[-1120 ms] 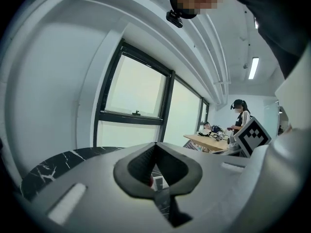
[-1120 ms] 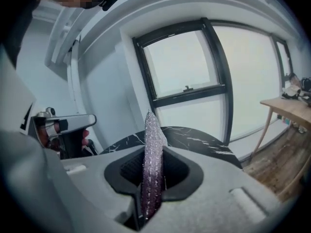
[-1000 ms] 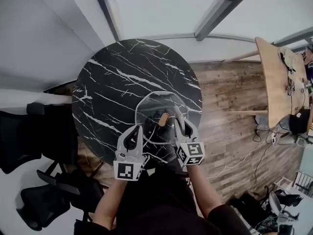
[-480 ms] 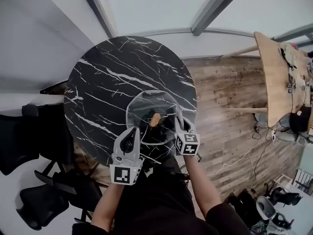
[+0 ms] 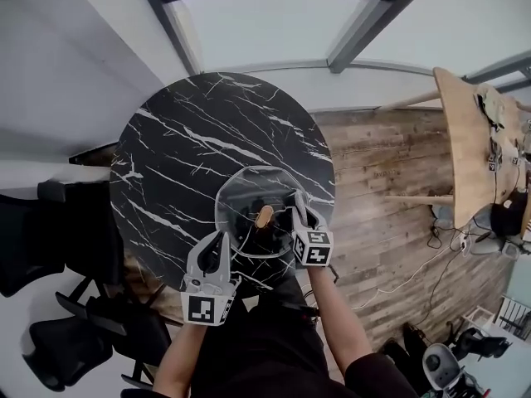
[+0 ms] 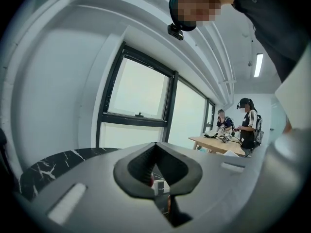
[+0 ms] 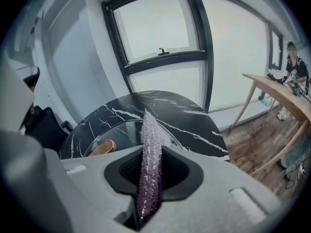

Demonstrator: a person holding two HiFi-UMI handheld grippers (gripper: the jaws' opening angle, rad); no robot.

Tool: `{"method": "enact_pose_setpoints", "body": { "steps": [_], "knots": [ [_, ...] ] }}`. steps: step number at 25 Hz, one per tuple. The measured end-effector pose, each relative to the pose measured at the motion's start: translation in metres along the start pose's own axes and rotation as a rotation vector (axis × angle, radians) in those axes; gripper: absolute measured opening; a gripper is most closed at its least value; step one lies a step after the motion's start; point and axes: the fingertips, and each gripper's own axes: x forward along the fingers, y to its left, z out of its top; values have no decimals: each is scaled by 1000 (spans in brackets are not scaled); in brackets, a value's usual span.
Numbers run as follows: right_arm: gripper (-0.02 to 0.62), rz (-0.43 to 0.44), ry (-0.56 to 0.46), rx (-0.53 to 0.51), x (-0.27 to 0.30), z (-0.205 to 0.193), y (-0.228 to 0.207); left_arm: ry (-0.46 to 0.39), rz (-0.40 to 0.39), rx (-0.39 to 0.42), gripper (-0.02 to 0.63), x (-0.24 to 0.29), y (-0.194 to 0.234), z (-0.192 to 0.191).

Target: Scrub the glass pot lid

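Toward the near right part of the round black marble tabletop lies the glass pot lid, knob side up, with its wooden knob close to your side of the glass. The lid's near rim sits close to the tabletop's edge in front of you, and its right rim is not far from the edge that drops off to the wooden floor. Beyond the lid, toward the window, and off to the left, you have a wide stretch of bare marble.

Your right hand-held gripper is at the lid's right rim, its marker cube just off the near right edge of the glass. Its jaws are pinched narrow on a purple, glittery scrubbing pad. The pad stands on edge between the pads, and in the right gripper view it rises over the lid. From these views you cannot tell whether the pad actually touches the glass.

Your left hand-held gripper sits at the lid's near left rim, over the tabletop's front edge. Its jaws are drawn together at the tips, and nothing is gripped between them. Whether the tips touch the rim cannot be made out.

Black chairs crowd the tabletop's left side. A light wooden table stands well apart to the right across the floor, and the left gripper view shows two people beside it.
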Motion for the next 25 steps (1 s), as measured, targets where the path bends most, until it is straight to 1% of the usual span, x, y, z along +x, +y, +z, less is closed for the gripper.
{"method": "enact_pose_setpoints", "body": {
  "steps": [4, 9, 11, 14, 17, 19, 22, 25],
  "knots": [
    [75, 20, 10, -31, 9, 6, 4, 5, 5, -9, 3, -4, 2, -3],
    [77, 34, 44, -115, 22, 11, 11, 10, 2, -12, 3, -8, 5, -7],
    [78, 40, 58, -126, 26, 12, 12, 8, 11, -23, 3, -11, 9, -8],
    [78, 51, 73, -133, 34, 17, 14, 27, 13, -17, 3, -18, 14, -13],
    [78, 51, 83, -172, 40, 24, 16, 43, 18, -14, 3, -25, 18, -17],
    [78, 57, 98, -200, 43, 28, 18, 39, 34, -21, 3, -30, 23, -16],
    [78, 77, 129, -229, 49, 32, 25, 31, 57, -29, 3, -37, 33, -14],
    [78, 108, 162, -244, 54, 38, 30, 35, 45, -29, 3, -41, 36, -14]
  ]
}}
